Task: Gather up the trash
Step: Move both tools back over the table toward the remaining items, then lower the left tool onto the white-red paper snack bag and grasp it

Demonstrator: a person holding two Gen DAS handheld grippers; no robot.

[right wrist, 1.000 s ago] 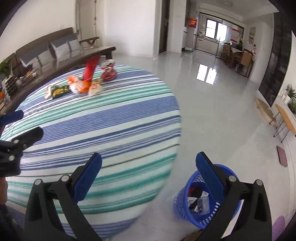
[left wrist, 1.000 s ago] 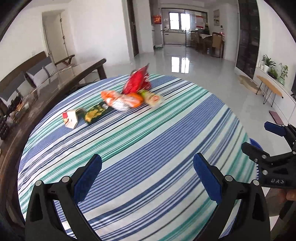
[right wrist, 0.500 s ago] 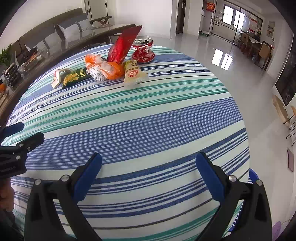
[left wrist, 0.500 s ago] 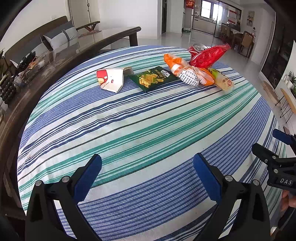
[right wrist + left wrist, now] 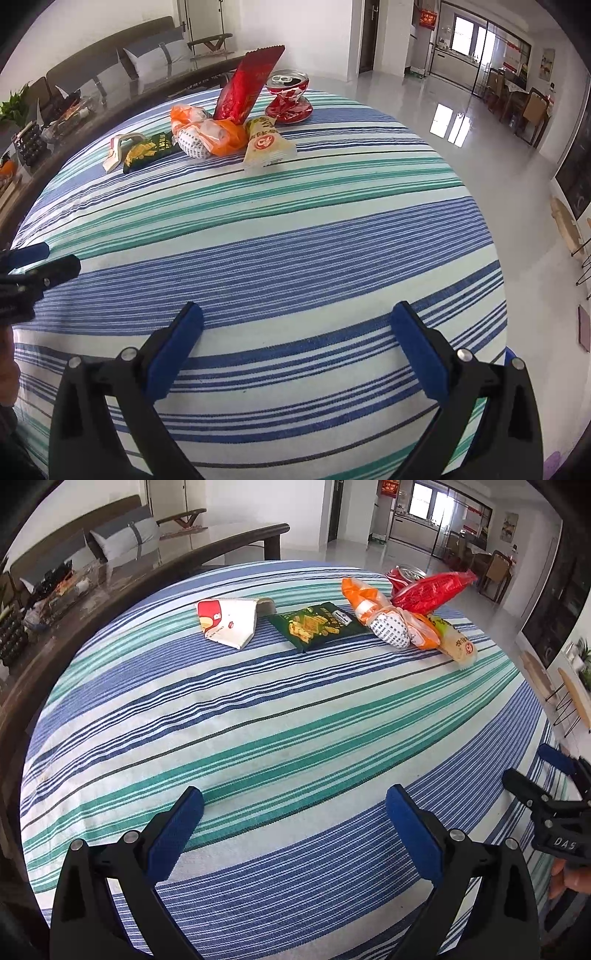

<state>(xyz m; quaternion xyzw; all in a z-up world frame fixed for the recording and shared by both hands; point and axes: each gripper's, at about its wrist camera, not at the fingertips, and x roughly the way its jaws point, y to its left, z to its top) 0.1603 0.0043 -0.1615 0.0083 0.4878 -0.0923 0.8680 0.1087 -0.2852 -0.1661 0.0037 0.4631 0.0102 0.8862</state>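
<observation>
The left gripper [image 5: 294,810] hangs over the near part of a round table in a blue, green and white striped cloth [image 5: 258,716], its blue-padded fingers [image 5: 176,833] spread wide with nothing between them; the right gripper [image 5: 296,328] is held the same way, wide apart and empty, over the near blue bands of the cloth.

In the left wrist view the trash lies in a row toward 12 o'clock, at the far side of the table; from 11 to 1 o'clock run a white and red paper carton [image 5: 229,621], a flat green snack packet [image 5: 317,624] just beside it, an orange plastic bag [image 5: 388,618] bunched round a white printed wrapper, a pale yellow wrapper [image 5: 456,644], and a red foil packet [image 5: 432,590] propped up over the bag; behind that, partly hidden, stands a crushed red can [image 5: 289,96], plain in the right wrist view.

At 3 o'clock in the left view the other gripper shows at the table's edge, well apart from the trash.
</observation>
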